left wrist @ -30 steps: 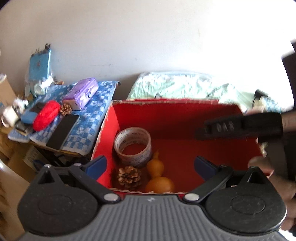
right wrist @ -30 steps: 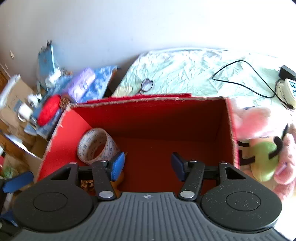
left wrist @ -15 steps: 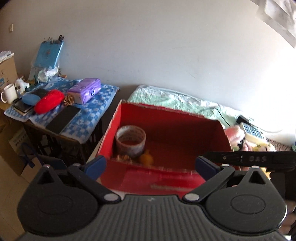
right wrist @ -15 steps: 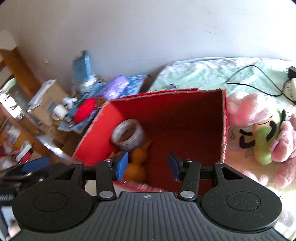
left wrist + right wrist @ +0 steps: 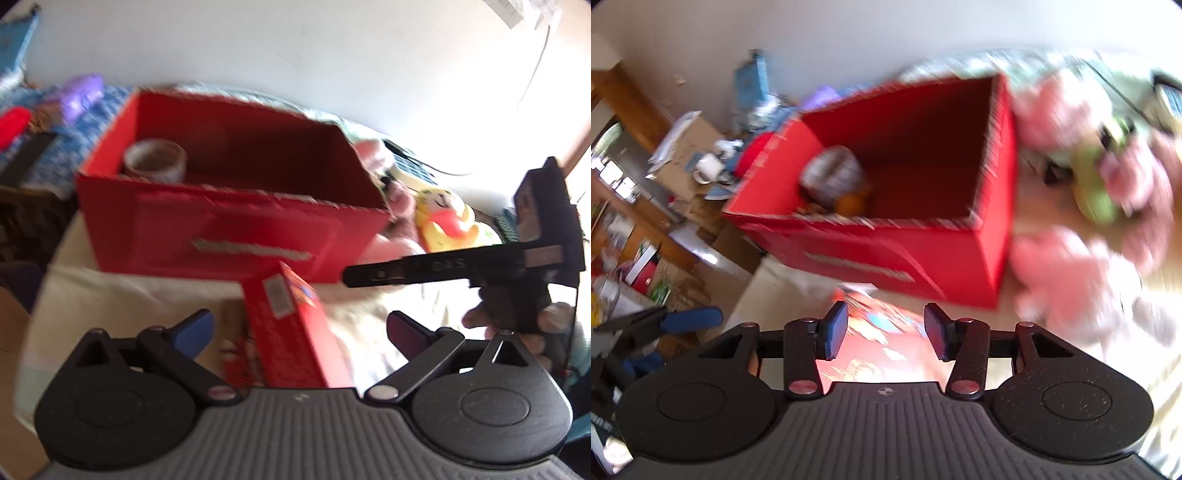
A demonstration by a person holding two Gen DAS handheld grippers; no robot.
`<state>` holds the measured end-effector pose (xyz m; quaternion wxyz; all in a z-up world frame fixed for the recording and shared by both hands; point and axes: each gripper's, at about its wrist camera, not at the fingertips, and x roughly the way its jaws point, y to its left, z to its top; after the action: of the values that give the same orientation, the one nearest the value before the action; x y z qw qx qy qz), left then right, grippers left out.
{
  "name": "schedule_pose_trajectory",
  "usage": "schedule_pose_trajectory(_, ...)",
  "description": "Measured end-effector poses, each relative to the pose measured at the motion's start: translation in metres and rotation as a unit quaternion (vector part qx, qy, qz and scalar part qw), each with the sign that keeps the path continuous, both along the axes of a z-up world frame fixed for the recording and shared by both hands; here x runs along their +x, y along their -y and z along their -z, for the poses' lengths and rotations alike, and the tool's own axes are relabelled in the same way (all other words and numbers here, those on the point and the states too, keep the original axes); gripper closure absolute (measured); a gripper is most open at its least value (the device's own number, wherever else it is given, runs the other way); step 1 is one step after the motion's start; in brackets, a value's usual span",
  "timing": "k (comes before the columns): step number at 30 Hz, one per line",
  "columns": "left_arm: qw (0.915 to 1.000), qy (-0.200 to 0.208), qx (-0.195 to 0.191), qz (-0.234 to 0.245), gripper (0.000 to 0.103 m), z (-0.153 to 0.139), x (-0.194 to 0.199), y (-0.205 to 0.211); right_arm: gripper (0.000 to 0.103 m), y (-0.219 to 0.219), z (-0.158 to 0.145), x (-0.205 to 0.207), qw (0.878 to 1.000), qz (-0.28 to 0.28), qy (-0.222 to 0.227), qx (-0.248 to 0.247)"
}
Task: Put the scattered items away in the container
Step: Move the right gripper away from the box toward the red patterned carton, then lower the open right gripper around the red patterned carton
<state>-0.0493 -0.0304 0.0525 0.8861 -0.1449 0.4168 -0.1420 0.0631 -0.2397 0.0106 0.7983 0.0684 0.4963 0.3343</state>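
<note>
Bed: pale sheet [image 5: 122,295] is carrying everything, a plain wall behind.
Red box [image 5: 229,236]: sitting open-topped, ready for items; a tape roll [image 5: 155,162] is already lying inside at its 9 o'clock end.
Red carton [image 5: 291,332]: lying loose on the sheet just outside the box's near wall, probably next to go in.
Left claw [image 5: 299,328]: gaping wide, carton between the jaws, apparently untouched.
Right claw [image 5: 884,332]: jaws closing, empty, the carton lying below them.

open red cardboard box [image 5: 229,236] | red printed carton [image 5: 291,332], near | blue-checked cloth [image 5: 92,122], far left | pink plush toy [image 5: 1067,273], right
</note>
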Motion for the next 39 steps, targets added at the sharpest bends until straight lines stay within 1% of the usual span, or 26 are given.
schedule_pose_trajectory(3, 0.9995, -0.015, -0.018, 0.020, 0.004, 0.010, 0.006, 0.005, 0.057, 0.006, 0.007, 0.001, 1.000, 0.009, -0.022, 0.003)
schedule_pose_trajectory(6, 0.9990, -0.028, -0.018, 0.030, 0.004, 0.020, 0.012, 0.011, 0.058, 0.006, 0.008, -0.002, 1.000, 0.009, -0.020, -0.008)
schedule_pose_trajectory(8, 0.9982, -0.037, -0.026, 0.038, 0.004, 0.025, 0.017, 0.016, 0.064, 0.006, 0.011, -0.003, 0.999, 0.015, -0.024, -0.022)
schedule_pose_trajectory(11, 0.9973, -0.036, -0.032, 0.055, 0.004, 0.024, 0.019, 0.024, 0.067, 0.011, 0.014, -0.003, 0.999, 0.021, -0.035, -0.028)
schedule_pose_trajectory(14, 0.9964, -0.031, -0.035, 0.071, 0.004, 0.022, 0.022, 0.032, 0.067, 0.018, 0.017, -0.005, 0.998, 0.028, -0.040, -0.030)
schedule_pose_trajectory(18, 0.9948, -0.041, -0.041, 0.083, 0.004, 0.029, 0.027, 0.038, 0.067, 0.031, 0.022, -0.003, 0.997, 0.042, -0.059, -0.021)
schedule_pose_trajectory(22, 0.9930, -0.033, -0.050, 0.102, 0.004, 0.024, 0.030, 0.047, 0.067, 0.040, 0.024, -0.002, 0.996, 0.051, -0.072, -0.011)
schedule_pose_trajectory(28, 0.9877, -0.016, -0.046, 0.149, 0.004, 0.020, 0.032, 0.070, 0.067, 0.049, 0.028, -0.003, 0.995, 0.057, -0.078, -0.012)
schedule_pose_trajectory(33, 0.9827, -0.016, -0.045, 0.179, 0.004, 0.016, 0.033, 0.081, 0.067, 0.061, 0.029, -0.002, 0.994, 0.070, -0.082, -0.012)
schedule_pose_trajectory(36, 0.9828, 0.010, -0.060, 0.174, 0.005, -0.001, 0.028, 0.069, 0.067, 0.067, 0.030, -0.002, 0.993, 0.075, -0.090, -0.008)
schedule_pose_trajectory(38, 0.9864, 0.026, -0.051, 0.154, 0.005, -0.010, 0.022, 0.052, 0.067, 0.068, 0.029, -0.002, 0.993, 0.074, -0.091, -0.007)
schedule_pose_trajectory(39, 0.9885, 0.026, -0.046, 0.142, 0.005, -0.010, 0.024, 0.046, 0.067, 0.068, 0.029, -0.002, 0.993, 0.073, -0.089, -0.008)
